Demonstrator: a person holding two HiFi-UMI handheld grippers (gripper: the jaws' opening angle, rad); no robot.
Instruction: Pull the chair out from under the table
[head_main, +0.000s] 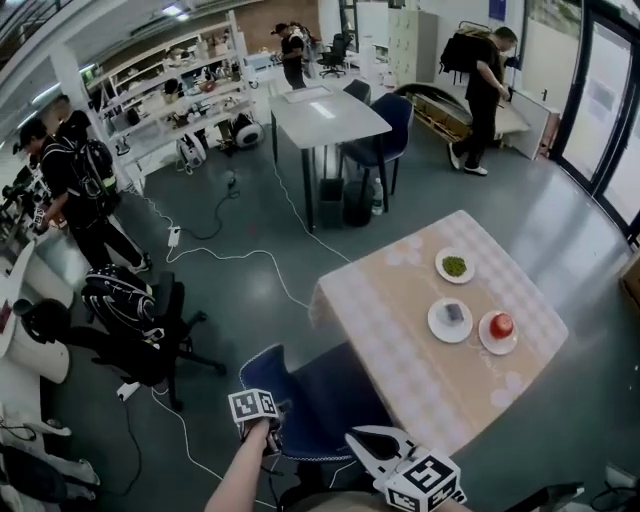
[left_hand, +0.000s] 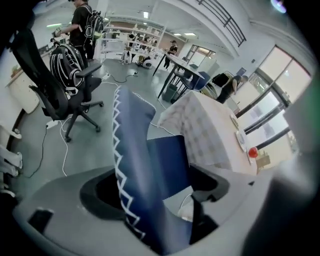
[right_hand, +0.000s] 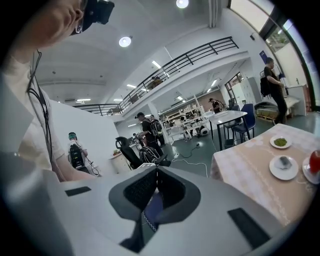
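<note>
A blue chair stands at the near-left corner of the table, which carries a beige checked cloth; the chair's seat lies partly under the cloth edge. My left gripper is shut on the top of the chair's backrest. In the left gripper view the blue backrest with white zigzag stitching runs between the jaws of that gripper, with the table beyond. My right gripper hovers just right of the backrest, shut and holding nothing. In its own view the right gripper has its tips together.
Three plates sit on the table: one with green food, one with a grey item, one with a red fruit. A black office chair with a backpack stands left, cables cross the floor, and several people stand around a grey table.
</note>
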